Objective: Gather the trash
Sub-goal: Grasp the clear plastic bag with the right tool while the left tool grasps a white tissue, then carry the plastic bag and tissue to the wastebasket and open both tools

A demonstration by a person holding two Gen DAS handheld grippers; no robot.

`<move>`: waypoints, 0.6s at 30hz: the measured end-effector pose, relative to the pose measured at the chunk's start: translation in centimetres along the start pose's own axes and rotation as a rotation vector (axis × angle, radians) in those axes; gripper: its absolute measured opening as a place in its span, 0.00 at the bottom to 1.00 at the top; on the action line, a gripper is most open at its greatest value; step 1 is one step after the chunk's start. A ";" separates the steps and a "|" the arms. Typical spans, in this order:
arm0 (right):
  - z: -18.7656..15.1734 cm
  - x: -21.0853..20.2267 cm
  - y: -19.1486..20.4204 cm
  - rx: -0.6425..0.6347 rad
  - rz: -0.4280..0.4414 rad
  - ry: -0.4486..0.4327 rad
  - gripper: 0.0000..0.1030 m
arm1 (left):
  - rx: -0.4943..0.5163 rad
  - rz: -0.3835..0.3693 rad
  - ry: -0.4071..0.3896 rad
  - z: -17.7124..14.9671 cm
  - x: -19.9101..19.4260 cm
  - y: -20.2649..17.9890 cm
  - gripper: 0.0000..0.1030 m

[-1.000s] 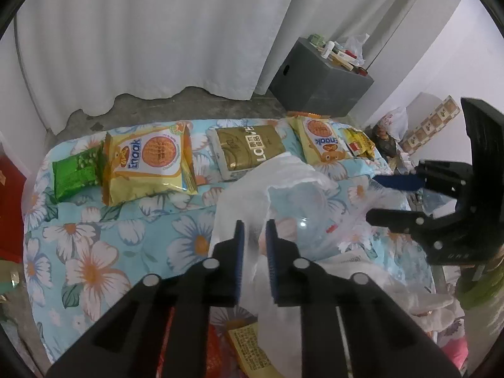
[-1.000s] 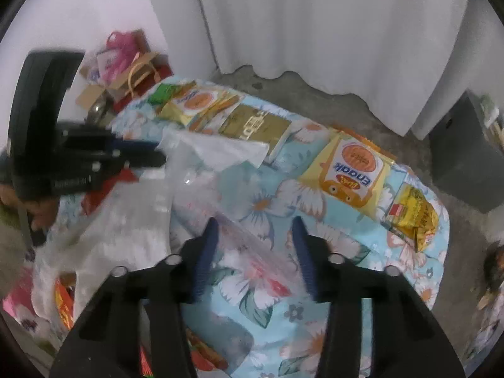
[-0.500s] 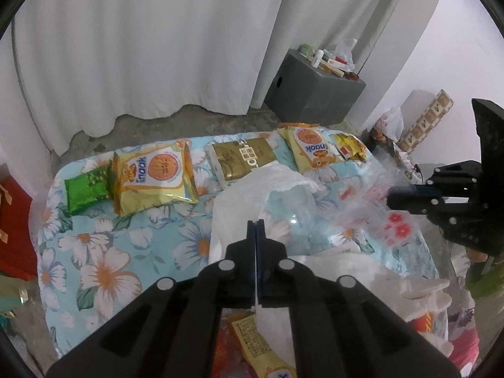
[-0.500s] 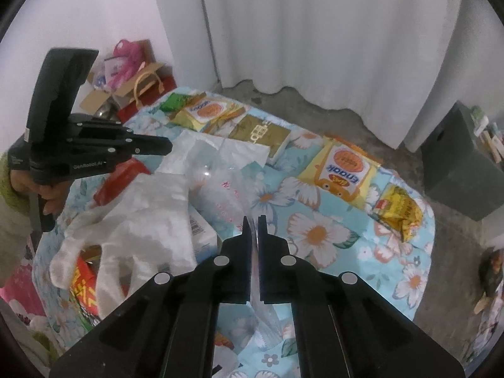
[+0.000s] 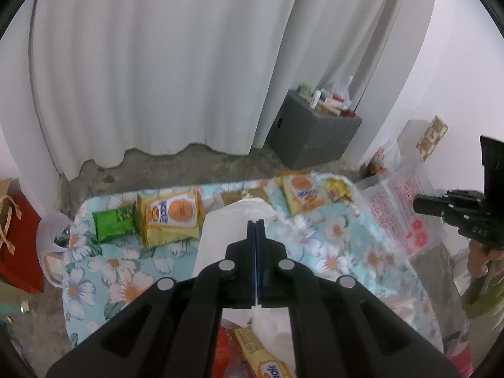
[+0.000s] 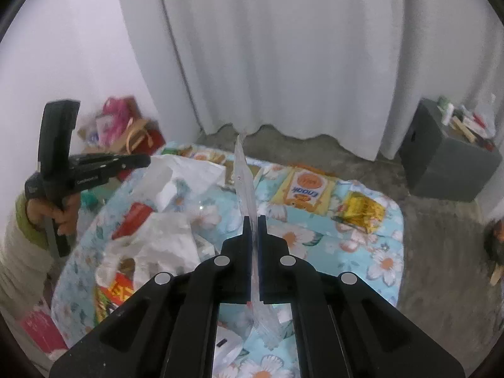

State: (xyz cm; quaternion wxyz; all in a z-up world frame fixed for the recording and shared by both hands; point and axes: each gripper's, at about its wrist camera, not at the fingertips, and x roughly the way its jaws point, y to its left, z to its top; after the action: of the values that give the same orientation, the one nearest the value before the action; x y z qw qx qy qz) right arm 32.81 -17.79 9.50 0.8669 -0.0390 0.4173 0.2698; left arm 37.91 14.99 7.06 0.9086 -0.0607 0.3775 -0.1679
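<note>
The left tongs are held above a surface covered with a flowered cloth. Their jaws are pressed together on the upper edge of a white plastic bag, which hangs below them. Inside the bag's mouth, an orange-red packet and a yellow wrapper are visible near the lower edge of the left view.

The right tongs are closed on a clear plastic wrapper, which is gripped edge-on and stands up between the jaws. In the left view, the same wrapper is seen as a clear sheet with red print, held beside the right edge of the surface.

Along the far edge of the surface, a row of snack packets is laid: a green packet, a yellow biscuit bag, a second yellow biscuit bag and a small yellow packet. A gold packet between them is largely hidden by the white bag.

A grey cabinet is placed on the floor behind the surface, against a white curtain. A red paper bag stands at the left.
</note>
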 end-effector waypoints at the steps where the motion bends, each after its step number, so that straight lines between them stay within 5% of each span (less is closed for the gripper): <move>1: -0.2 -0.9 -0.2 0.016 -0.003 -0.020 0.02 | 0.004 0.000 -0.011 0.1 -0.5 -0.2 0.00; 10: -3.3 -6.9 -1.9 0.148 -0.010 -0.133 0.01 | 0.057 -0.039 -0.139 0.9 -7.2 -3.2 0.00; 18: -8.8 -13.1 -3.0 0.290 -0.065 -0.206 0.01 | 0.119 -0.186 -0.205 -0.3 -13.0 -8.8 0.00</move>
State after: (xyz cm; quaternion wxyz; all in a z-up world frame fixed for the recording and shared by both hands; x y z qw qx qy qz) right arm 21.53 -28.65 13.13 0.9099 0.1008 0.3592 0.1813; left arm 26.81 11.34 17.60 0.9251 -0.0584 0.2647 -0.2661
